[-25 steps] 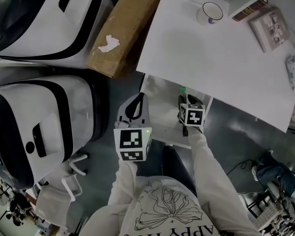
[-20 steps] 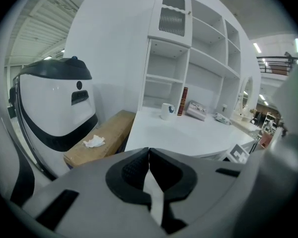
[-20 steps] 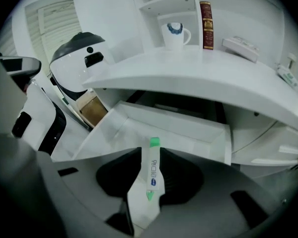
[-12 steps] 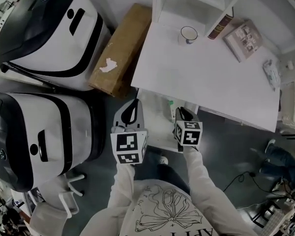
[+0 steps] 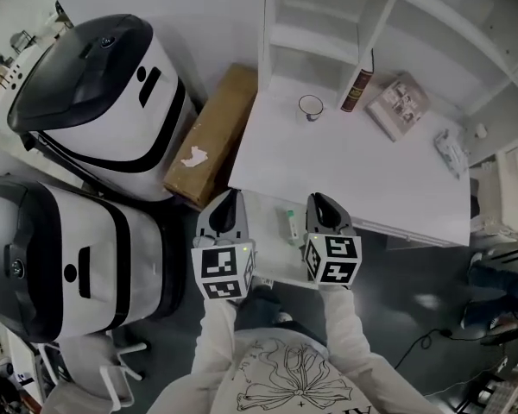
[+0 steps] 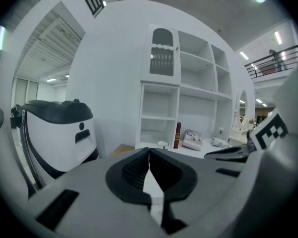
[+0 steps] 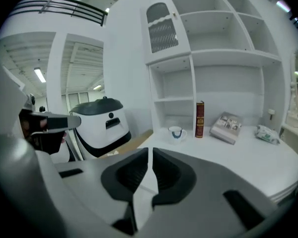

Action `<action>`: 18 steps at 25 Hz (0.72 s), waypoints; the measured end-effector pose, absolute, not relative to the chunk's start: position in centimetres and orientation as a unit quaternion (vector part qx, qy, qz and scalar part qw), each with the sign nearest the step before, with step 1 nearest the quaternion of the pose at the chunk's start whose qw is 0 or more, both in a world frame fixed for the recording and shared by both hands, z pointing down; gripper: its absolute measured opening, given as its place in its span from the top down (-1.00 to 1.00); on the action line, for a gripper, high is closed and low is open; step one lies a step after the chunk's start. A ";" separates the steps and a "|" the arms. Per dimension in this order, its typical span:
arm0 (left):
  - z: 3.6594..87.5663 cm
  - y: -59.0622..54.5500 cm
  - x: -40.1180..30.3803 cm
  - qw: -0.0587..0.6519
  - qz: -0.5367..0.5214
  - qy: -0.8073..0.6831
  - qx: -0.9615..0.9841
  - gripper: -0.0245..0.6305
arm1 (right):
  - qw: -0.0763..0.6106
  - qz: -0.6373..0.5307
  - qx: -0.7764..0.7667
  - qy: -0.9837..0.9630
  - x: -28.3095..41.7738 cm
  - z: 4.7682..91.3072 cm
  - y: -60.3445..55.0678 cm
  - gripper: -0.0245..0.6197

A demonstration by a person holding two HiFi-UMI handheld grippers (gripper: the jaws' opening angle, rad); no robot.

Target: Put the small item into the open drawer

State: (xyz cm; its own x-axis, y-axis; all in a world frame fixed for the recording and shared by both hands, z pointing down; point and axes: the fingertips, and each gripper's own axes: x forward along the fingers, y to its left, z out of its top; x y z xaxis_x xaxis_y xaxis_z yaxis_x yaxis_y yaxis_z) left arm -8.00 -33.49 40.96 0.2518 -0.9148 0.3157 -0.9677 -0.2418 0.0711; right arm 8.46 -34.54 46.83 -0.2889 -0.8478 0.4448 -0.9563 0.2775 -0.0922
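Note:
The small item, a pale tube with a green end, lies in the open white drawer under the desk's front edge, between the two grippers in the head view. My left gripper is raised over the drawer's left side, jaws shut and empty. Over the drawer's right side is my right gripper. Its jaws have just been closing and now stand almost together with nothing between them. Neither gripper touches the item.
The white desk carries a mug, an upright red book, a flat book and a packet, below open shelves. A cardboard box and two big white-and-black machines stand left.
Both grippers have risen out of the drawer, the right one more. The right jaws went from open to nearly together. The item stays in the drawer. The head view now takes in more shelving.

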 end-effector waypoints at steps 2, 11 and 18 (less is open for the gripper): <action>39.4 -33.4 -8.1 0.115 0.097 -0.605 0.782 0.91 | 0.136 0.161 0.581 -0.786 8.5 44.5 -34.5 0.85; 34.0 -33.3 -8.0 0.079 0.064 -0.614 0.783 0.91 | 0.074 0.111 0.596 -0.792 9.3 37.1 -34.7 0.87; 32.4 -33.0 -7.9 0.063 0.055 -0.615 0.784 0.91 | 0.054 0.087 0.600 -0.793 9.6 34.4 -34.5 0.88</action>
